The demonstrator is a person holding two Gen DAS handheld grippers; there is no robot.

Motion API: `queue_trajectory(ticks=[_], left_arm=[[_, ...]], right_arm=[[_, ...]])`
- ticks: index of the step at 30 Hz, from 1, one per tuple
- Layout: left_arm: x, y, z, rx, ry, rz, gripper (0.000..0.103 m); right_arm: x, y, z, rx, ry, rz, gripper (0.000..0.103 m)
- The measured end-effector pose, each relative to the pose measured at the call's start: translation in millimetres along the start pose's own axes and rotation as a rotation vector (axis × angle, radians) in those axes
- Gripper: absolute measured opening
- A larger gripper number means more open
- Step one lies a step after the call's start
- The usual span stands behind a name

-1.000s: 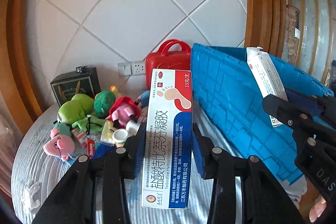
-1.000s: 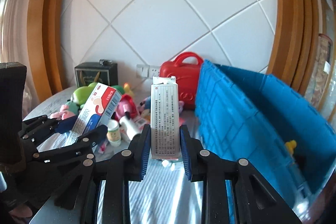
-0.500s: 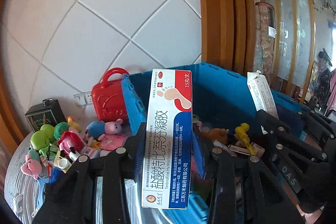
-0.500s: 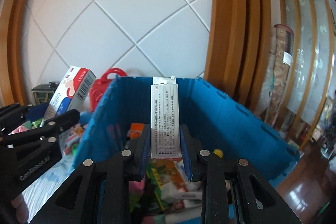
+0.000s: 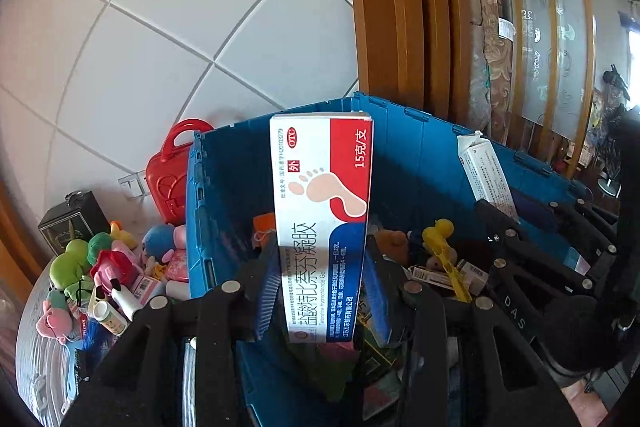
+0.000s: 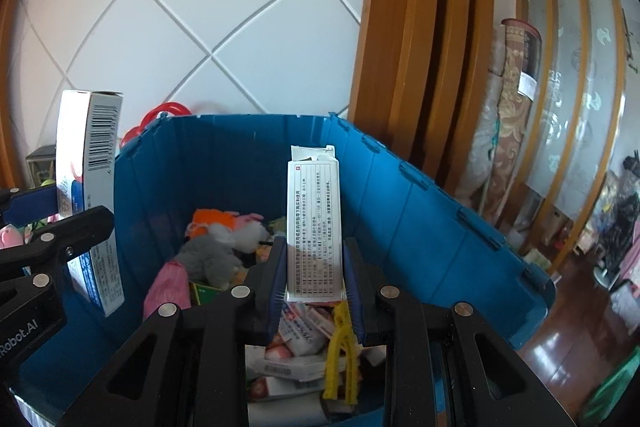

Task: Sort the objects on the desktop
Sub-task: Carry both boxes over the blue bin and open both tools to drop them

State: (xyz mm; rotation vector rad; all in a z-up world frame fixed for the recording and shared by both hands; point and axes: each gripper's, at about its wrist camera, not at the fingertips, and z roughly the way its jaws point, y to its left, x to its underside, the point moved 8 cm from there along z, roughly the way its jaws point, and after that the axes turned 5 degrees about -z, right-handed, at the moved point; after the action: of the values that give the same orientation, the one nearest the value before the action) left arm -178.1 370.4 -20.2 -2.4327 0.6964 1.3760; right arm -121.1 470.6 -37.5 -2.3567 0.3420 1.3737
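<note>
Left wrist view: left hand-held gripper is clamped on a red, white and blue ointment box with a foot picture, held upright over the near left part of the open blue bin. Right hand-held gripper shows at the right, over the same bin, gripping a narrow white box. Right wrist view: right hand-held gripper is clamped on the narrow white box, upright above the bin interior; ointment box at left edge, barcode side facing. Inside the bin: plush toys, a yellow clip-like thing, more small boxes. Left of the bin on the tabletop: pile of plush toys, small bottles, red case against the tiled wall, dark box far left.
</note>
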Motion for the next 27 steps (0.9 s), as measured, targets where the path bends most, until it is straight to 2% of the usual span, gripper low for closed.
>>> queue_trajectory(ticks=[6, 7, 9, 11, 12, 14, 17, 19, 24, 27], left_arm=[[-1.1, -3.4, 0.3, -0.018, -0.004, 0.017, 0.039], [-1.0, -3.2, 0.9, -0.017, 0.000, 0.015, 0.043], [-1.7, -2.7, 0.2, -0.005, 0.000, 0.004, 0.057], [-3.6, -1.1, -4.0, -0.004, -0.020, -0.006, 0.075], [-4.9, 0.0, -6.5, -0.002, -0.033, -0.009, 0.078], [-5.6, 1.5, -10.1, -0.001, -0.046, -0.013, 0.079], [-5.2, 6.1, -14.4, 0.003, -0.051, -0.022, 0.079], [-5.8, 11.8, -20.5, 0.002, -0.066, -0.035, 0.079], [-9.4, 34.7, -41.9, -0.026, -0.124, -0.072, 0.080], [-8.3, 55.5, -55.3, -0.064, -0.161, -0.098, 0.085]], right_arm=[[4.4, -10.9, 10.6, 0.023, 0.021, -0.002, 0.027], [5.9, -13.2, 12.9, 0.027, 0.028, -0.002, 0.027], [7.9, -17.0, 14.5, 0.037, 0.032, 0.001, 0.027], [8.1, -20.5, 15.0, 0.049, 0.033, 0.005, 0.038], [7.9, -21.9, 13.9, 0.050, 0.031, 0.009, 0.043], [6.5, -24.6, 8.5, 0.059, 0.017, 0.013, 0.082], [1.8, -25.5, -2.3, 0.079, -0.014, 0.009, 0.098], [-2.6, -25.5, -8.1, 0.091, -0.034, 0.008, 0.103], [-13.9, -18.5, -25.4, 0.094, -0.080, 0.006, 0.103], [-21.2, -8.2, -37.8, 0.070, -0.118, 0.009, 0.103]])
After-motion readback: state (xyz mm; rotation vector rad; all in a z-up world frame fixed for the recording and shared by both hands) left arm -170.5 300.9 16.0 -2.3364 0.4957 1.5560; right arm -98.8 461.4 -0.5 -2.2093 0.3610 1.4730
